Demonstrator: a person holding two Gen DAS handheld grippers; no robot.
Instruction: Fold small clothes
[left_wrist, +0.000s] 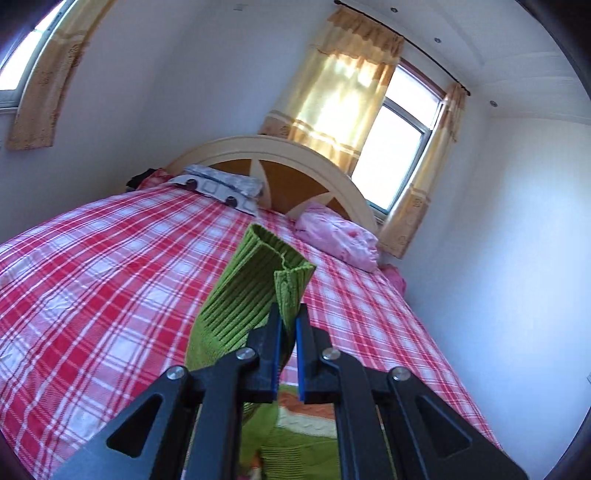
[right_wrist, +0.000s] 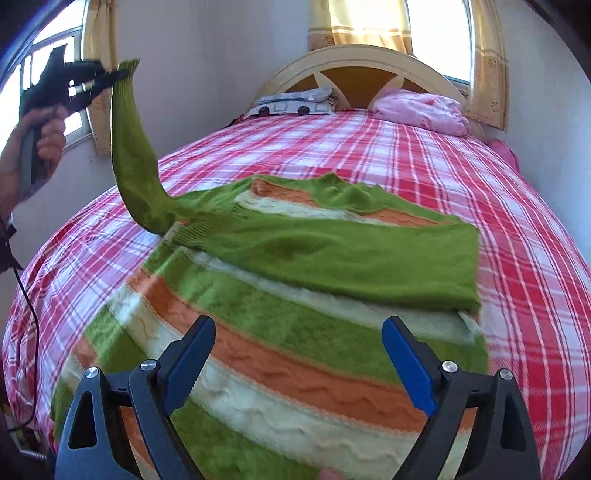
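Dangling from left claw (left_wrist: 289, 317): sweater sleeve (left_wrist: 236, 295)

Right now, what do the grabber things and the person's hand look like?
Both are black plastic tongs with triangle cut-outs, shiny silver bolts and flat blue pads inside the jaws. That goes for the left gripper and the right gripper. The right camera shows the left one has a pistol-style handle. A bare hand holds it, and a thin black cable hangs below.

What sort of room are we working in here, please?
Most likely a home bedroom: a bed under a red and white plaid sheet, a cream arched wooden headboard, and yellow patterned curtains at the window.
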